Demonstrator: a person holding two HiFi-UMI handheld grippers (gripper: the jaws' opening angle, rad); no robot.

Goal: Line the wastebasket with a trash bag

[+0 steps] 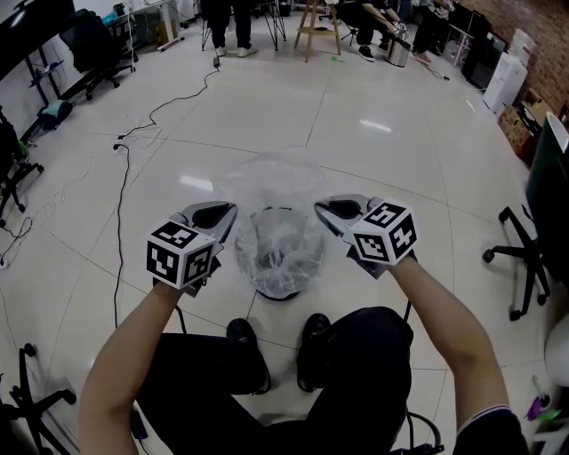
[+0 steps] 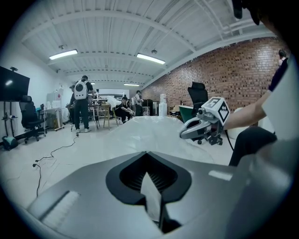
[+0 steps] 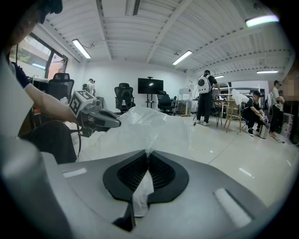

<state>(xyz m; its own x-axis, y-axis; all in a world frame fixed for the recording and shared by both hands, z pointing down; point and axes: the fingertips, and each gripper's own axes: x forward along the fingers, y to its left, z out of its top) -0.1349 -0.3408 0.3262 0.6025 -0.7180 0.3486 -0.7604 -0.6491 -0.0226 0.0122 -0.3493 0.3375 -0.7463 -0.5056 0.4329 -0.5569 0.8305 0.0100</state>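
A small round wastebasket point(image 1: 280, 286) stands on the white floor just beyond my shoes. A clear trash bag point(image 1: 276, 182) billows over it and partly hangs inside. My left gripper point(image 1: 229, 211) is at the bag's left side and my right gripper point(image 1: 320, 211) at its right, both above the basket's rim. In the left gripper view the jaws point(image 2: 150, 179) are shut on a strip of the bag's film point(image 2: 149, 133). The right gripper view shows its jaws point(image 3: 147, 161) pinching the film point(image 3: 149, 126) too. Each gripper view shows the other gripper across the stretched bag.
A black cable point(image 1: 120, 178) runs over the floor at the left. An office chair point(image 1: 532, 258) stands at the right, another point(image 1: 18, 178) at the left. People and a wooden stool point(image 1: 318, 27) are far at the back.
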